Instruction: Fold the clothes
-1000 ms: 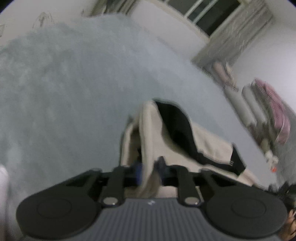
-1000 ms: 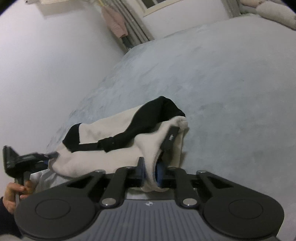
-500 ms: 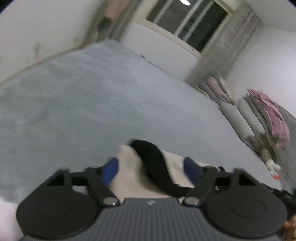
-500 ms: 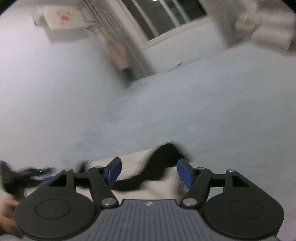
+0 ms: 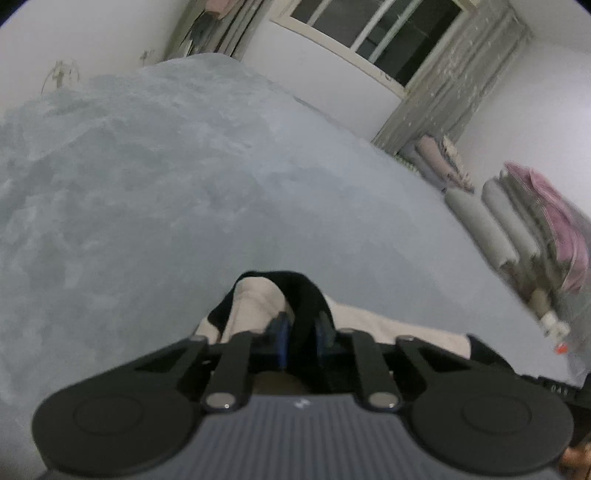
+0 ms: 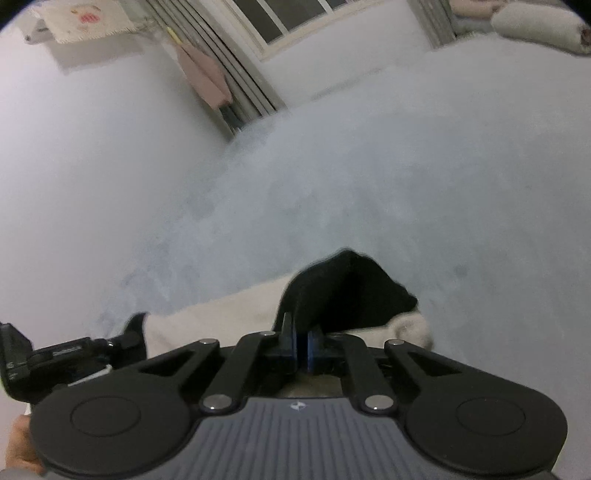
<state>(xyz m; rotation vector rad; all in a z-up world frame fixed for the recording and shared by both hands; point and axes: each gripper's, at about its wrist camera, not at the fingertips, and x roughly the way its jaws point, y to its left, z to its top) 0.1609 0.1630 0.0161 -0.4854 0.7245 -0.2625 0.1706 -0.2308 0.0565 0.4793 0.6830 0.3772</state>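
A cream garment with black trim (image 5: 255,306) lies bunched on the grey-blue bed (image 5: 184,192), right in front of both grippers. My left gripper (image 5: 300,341) is shut on a black strip of the garment's near edge. In the right wrist view the garment (image 6: 229,317) shows cream cloth with a black fold on top. My right gripper (image 6: 301,347) is shut on the garment's near edge below that black fold. The other gripper's body (image 6: 66,354) shows at the lower left of the right wrist view.
Rolled grey bedding and a pink blanket (image 5: 546,221) are piled along the bed's right side. A window with grey curtains (image 5: 373,33) is behind the bed. A white wall (image 6: 92,147) borders the bed on the left, with a pink garment (image 6: 207,77) hanging by the curtains.
Both grippers held the garment, opened half a second ago over it, and have now shut on its near edge again. The garment lies lower and flatter on the bed.
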